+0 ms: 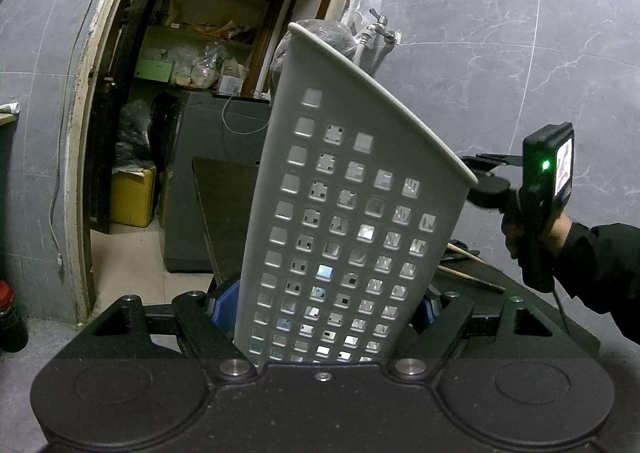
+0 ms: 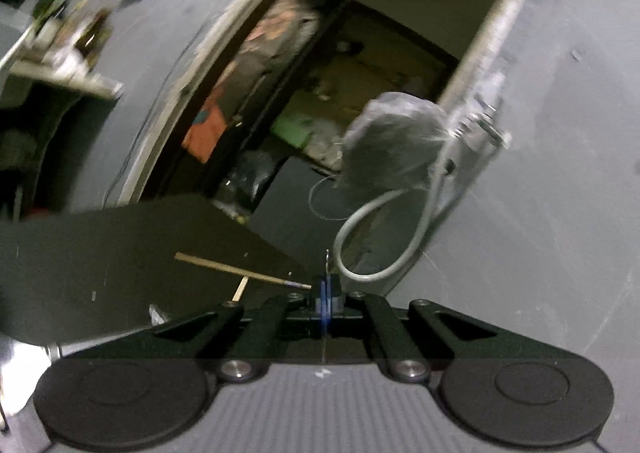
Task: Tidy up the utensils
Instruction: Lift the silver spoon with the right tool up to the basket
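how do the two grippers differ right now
The left gripper is clamped on the tilted white perforated holder; the right gripper is shut, with only a thin metal piece showing between its pads. The left view is sharp, the right blurred. Both have black linkages and blue pads.

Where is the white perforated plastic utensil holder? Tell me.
In the left wrist view the white perforated plastic utensil holder fills the centre, clamped between the left gripper fingers, tilted, in front of the doorway.

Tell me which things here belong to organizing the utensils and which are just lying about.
Job: white perforated plastic utensil holder in left tongs; wooden chopsticks on dark table; thin metal utensil in right tongs.

Lying about: yellow box, wall tap, grey hose.
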Tool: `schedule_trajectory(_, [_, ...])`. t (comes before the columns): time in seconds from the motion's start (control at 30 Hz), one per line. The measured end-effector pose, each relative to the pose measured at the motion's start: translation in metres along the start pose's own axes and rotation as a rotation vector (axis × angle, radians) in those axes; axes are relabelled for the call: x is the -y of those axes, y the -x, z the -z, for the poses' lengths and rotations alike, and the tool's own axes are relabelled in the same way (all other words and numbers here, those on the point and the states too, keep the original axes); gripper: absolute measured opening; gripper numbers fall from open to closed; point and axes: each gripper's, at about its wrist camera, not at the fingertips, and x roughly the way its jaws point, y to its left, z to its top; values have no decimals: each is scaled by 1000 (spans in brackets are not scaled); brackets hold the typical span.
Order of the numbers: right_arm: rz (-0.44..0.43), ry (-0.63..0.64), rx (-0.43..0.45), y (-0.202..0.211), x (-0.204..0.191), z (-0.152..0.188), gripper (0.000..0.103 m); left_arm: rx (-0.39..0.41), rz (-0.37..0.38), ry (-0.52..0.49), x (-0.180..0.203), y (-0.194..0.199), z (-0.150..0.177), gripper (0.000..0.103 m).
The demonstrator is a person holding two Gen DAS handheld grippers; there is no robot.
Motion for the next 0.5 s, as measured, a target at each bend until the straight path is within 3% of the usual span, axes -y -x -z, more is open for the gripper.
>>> schedule_trajectory(0.2, [-24, -235, 3, -3, 42, -10, 0, -3, -3, 2, 0, -1, 1, 82])
schedule_trajectory(0.5, [-45, -380, 32, 14, 64, -21, 0, -3, -2, 9, -1, -2, 2, 82])
